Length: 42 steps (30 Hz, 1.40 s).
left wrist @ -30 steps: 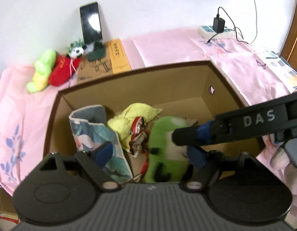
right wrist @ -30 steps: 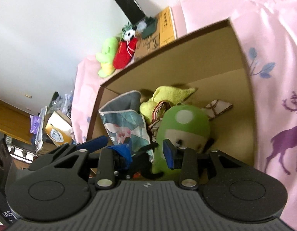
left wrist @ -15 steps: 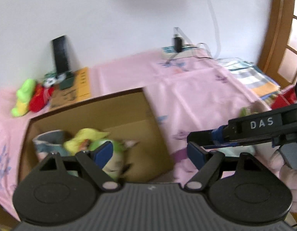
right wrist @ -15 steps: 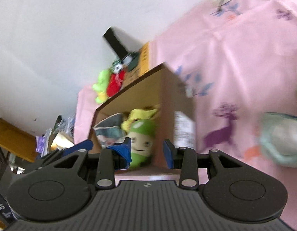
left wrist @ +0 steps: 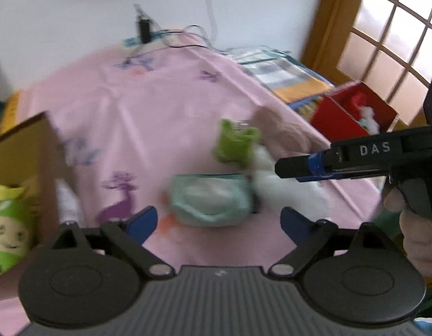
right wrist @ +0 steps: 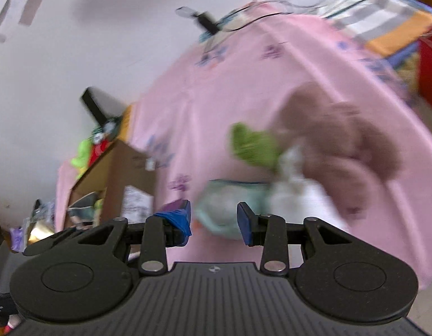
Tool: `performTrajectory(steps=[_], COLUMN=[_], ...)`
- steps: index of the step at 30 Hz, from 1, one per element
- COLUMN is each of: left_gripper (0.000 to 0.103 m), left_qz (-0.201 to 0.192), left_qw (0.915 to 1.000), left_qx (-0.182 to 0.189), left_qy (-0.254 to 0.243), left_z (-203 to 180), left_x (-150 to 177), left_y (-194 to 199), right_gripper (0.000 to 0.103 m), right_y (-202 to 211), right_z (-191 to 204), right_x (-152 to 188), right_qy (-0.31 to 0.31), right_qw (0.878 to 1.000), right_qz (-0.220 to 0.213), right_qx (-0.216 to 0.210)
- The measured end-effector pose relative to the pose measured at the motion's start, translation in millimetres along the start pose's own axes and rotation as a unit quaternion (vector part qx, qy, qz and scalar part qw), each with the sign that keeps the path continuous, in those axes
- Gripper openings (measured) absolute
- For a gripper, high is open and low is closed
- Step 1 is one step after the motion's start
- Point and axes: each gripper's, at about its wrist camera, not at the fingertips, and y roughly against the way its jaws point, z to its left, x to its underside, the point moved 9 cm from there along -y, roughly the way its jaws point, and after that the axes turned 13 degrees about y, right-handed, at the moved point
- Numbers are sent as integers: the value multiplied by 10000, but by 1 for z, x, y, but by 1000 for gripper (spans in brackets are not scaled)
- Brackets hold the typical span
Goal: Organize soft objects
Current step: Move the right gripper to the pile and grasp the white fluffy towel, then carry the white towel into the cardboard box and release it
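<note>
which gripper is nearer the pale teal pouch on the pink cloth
Left, narrowly. The left gripper frames the pale teal pouch between open fingers; the right gripper hovers just beside it, also open.

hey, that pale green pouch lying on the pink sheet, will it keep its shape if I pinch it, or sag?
The pale green pouch looks puffy with rounded edges, so it probably squashes under a pinch. It likely droops on either side of the grip. It lies flat on the pink sheet, so rolling seems unlikely. The picture is blurred; its fabric is unclear.

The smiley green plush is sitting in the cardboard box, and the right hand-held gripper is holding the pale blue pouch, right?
Not quite. The right hand-held gripper is open and empty in the right wrist view; the pale blue pouch lies on the pink cloth. The smiley green plush does sit in the cardboard box.
</note>
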Motion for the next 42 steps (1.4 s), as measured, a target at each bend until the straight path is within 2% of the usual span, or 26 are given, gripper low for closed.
performTrajectory(steps=[3,8,15,21,24,26,28,31,35,42], left_gripper=[94,94,94,94,83,66,59,53,46,42], left_qz=[128,521,1155,1292,1216,1266,1329,1327,1227,1028], left_qw=[9997,9978,9907,9895,9896,9883,9867,9861,9879,9877], left_qx=[158,392,682,539,606,670,759,855,909,1129], left_qy=[-153,-130,214,360,483,518,549,521,261,-327], left_z=[-27,-56,-74,-75,-75,-76,-79,-83,-87,-94], left_x=[7,18,32,37,34,34,35,38,40,43], left_y=[-15,-43,-79,-97,-101,-104,-108,-110,-104,-72], right_gripper=[20,20,20,24,25,26,27,25,22,20], right_y=[10,14,4,-8,-12,-14,-16,-13,-8,14], right_z=[-30,-62,-74,-80,-83,-86,-84,-82,-84,-67], right_x=[4,17,26,29,27,28,29,31,35,46], right_qy=[29,-85,-310,-477,-554,-666,-644,-560,-790,-986], right_qw=[9996,9988,9974,9963,9957,9950,9948,9951,9930,9905], right_qz=[51,343,645,694,684,668,678,687,699,673], right_qx=[274,329,-66,-184,-282,-343,-398,-437,-535,-683])
